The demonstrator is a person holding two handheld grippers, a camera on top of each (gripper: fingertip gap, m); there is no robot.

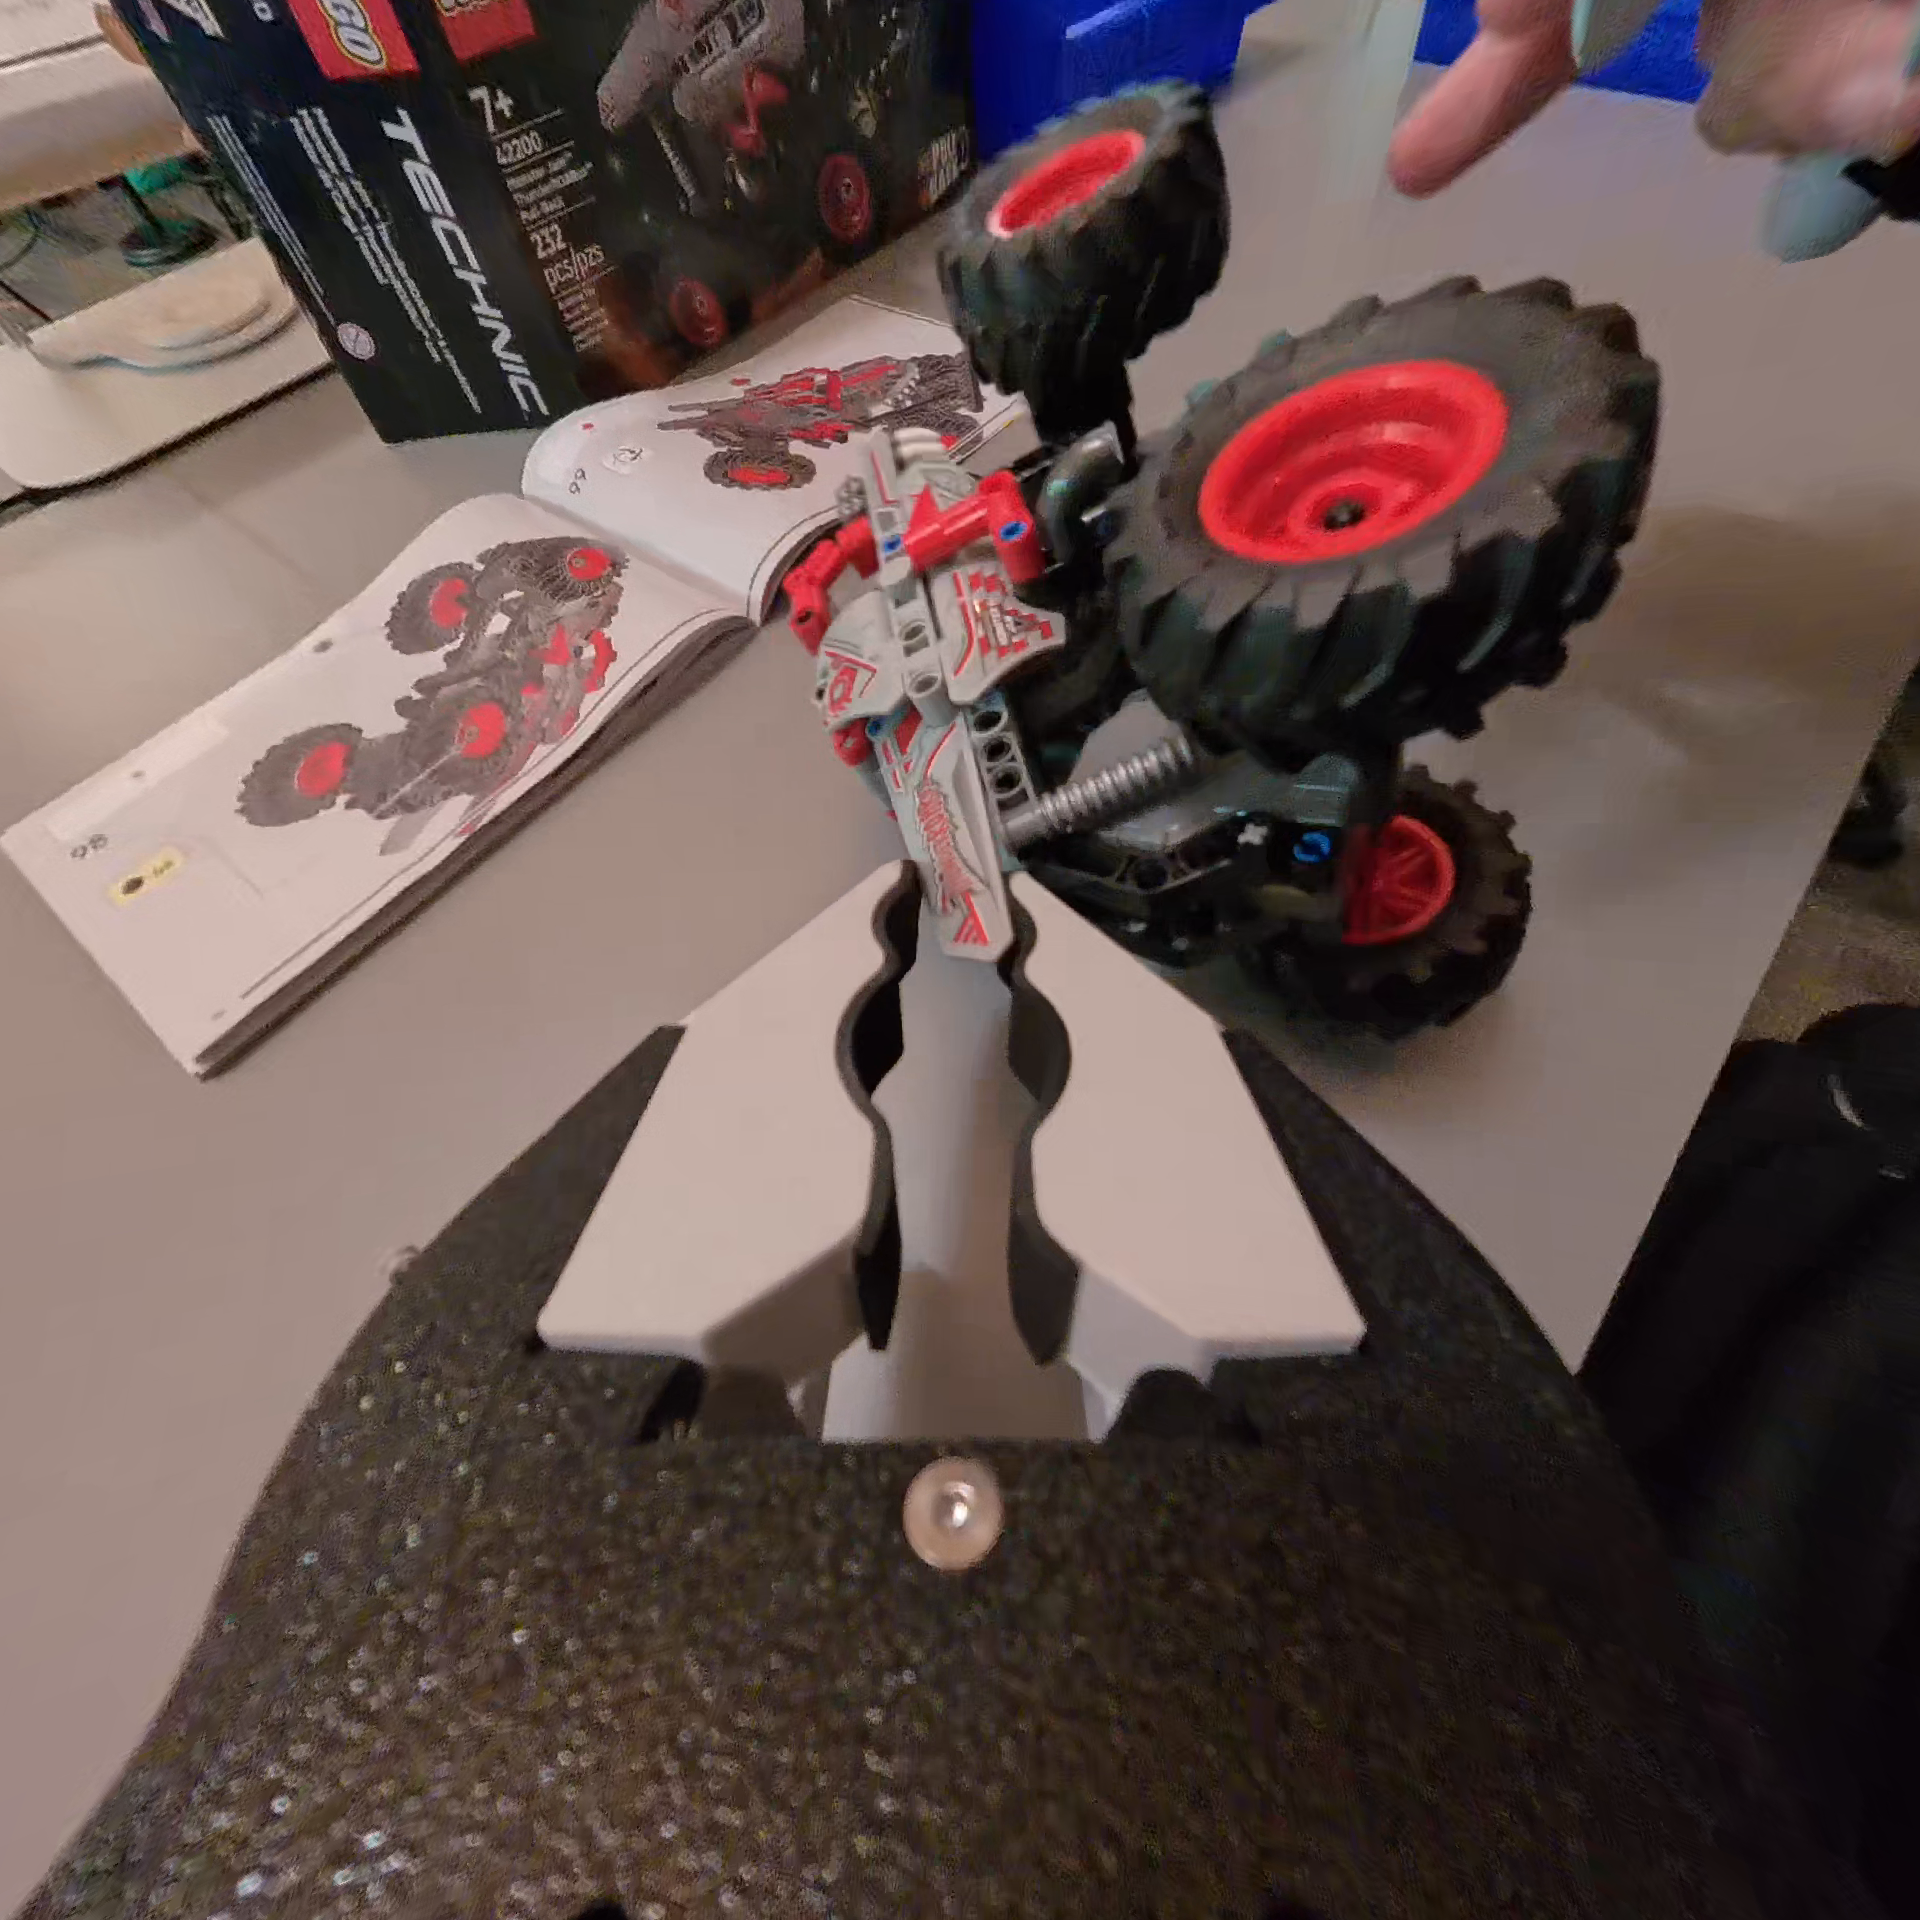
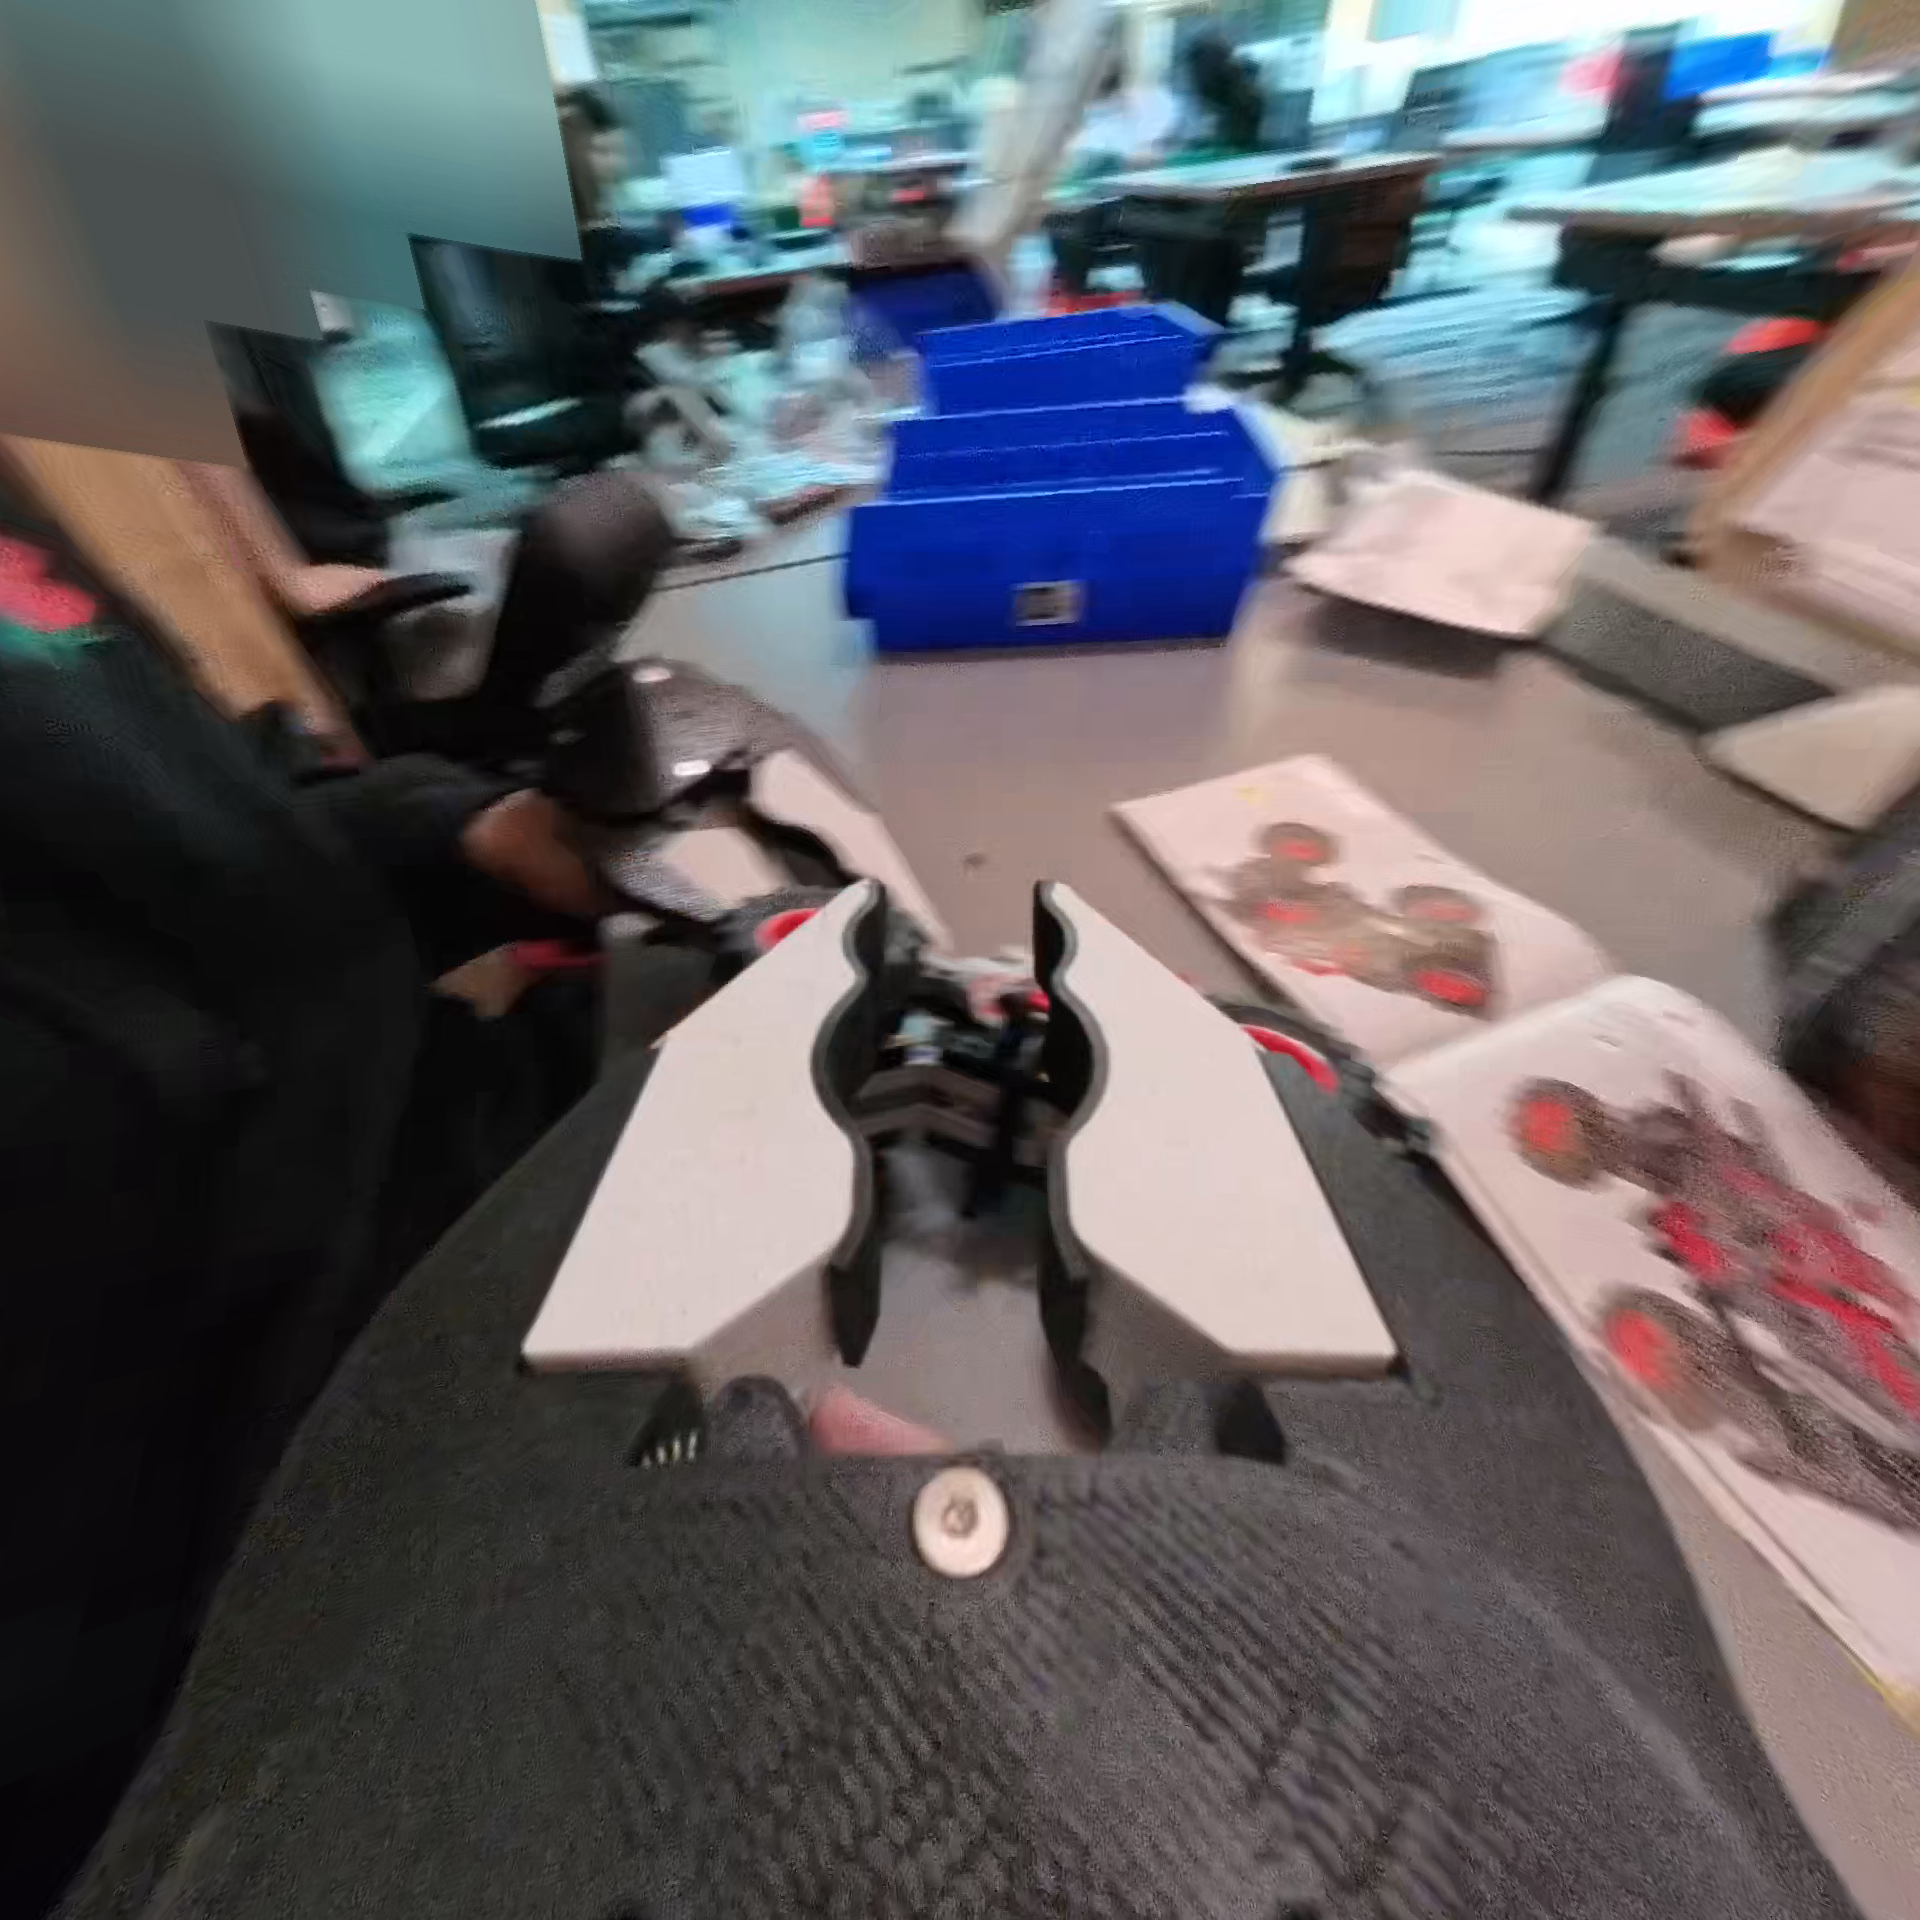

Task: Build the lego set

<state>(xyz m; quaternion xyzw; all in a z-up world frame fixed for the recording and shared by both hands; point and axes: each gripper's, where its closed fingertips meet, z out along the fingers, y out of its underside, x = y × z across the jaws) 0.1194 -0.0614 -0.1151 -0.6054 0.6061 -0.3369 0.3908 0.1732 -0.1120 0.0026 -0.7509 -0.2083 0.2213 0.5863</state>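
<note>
The lego monster truck (image 1: 1226, 665), black tyres on red hubs, is tipped on its side above the grey table (image 1: 582, 997). My left gripper (image 1: 961, 920) is shut on the tip of the truck's grey and red body panel (image 1: 940, 821) and holds it tilted. In the right wrist view my right gripper (image 2: 958, 920) is open, jaws parted, above the truck (image 2: 956, 1049), whose dark parts show through the gap. Whether it touches the truck is unclear. The left gripper (image 2: 821, 831) shows just beyond, to the left.
An open instruction booklet (image 1: 416, 748) lies left of the truck and also shows in the right wrist view (image 2: 1558, 1091). The black set box (image 1: 520, 208) stands behind it. Blue bins (image 2: 1060, 520) sit at the table's far side. A hand (image 1: 1486, 94) hovers at the top right. The gap from one gripper's tips to the other's is roughly 15 centimeters.
</note>
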